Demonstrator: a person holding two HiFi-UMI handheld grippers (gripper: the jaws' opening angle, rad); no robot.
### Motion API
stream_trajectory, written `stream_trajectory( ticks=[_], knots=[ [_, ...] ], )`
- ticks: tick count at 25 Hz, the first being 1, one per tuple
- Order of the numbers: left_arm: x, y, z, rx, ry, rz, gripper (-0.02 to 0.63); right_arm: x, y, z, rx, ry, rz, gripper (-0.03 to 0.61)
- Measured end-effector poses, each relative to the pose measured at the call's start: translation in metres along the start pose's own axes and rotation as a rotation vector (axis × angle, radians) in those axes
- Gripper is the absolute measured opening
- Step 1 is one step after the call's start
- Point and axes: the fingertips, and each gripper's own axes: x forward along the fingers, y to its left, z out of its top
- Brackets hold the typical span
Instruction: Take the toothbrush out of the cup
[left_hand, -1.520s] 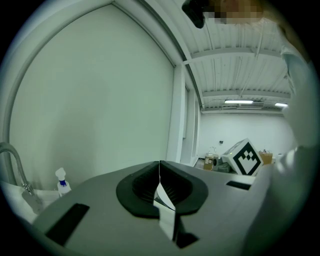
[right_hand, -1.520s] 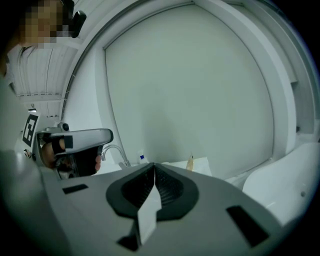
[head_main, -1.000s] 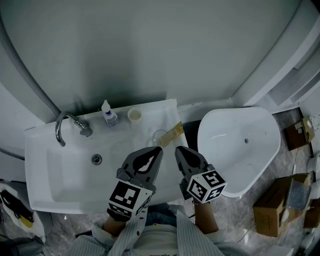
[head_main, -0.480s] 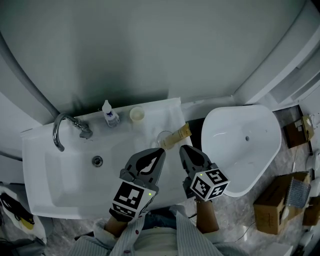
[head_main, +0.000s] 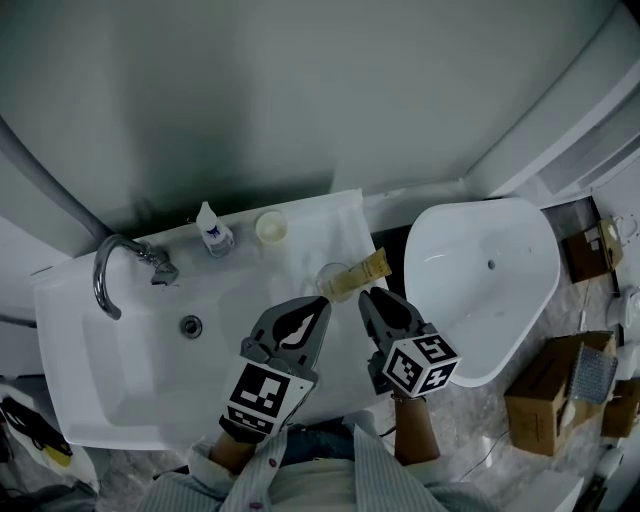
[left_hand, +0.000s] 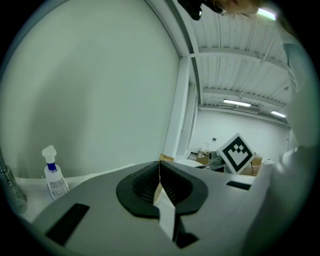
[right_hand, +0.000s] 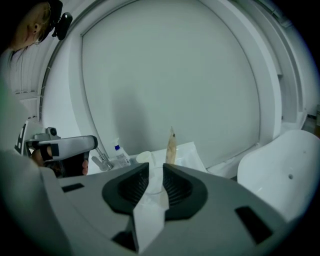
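Our right gripper (head_main: 370, 298) is opening its jaws, holding nothing. We should aim them at the toothbrush (head_main: 362, 271) leaning in the clear cup (head_main: 328, 277) by the right edge of the sink (head_main: 110, 380). Our left gripper (head_main: 316, 303) is pressed together.

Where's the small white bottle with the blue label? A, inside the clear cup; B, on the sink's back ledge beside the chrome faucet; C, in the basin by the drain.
B: the small white bottle with the blue label stands on the back ledge, close beside the chrome faucet.
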Motion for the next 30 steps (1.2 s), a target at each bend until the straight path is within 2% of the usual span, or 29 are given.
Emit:
stream_trajectory(
  ticks=[14,30],
  knots=[
    [0.013,0.021,-0.039,-0.04,0.082,-0.01,0.017,0.026,-0.015,-0.021,0.049,0.058,-0.043,0.124],
    [0.025,0.046,-0.068,-0.105,0.134,0.009,0.017,0.059,-0.027,-0.018,0.058,0.069,-0.059,0.124]
  ],
)
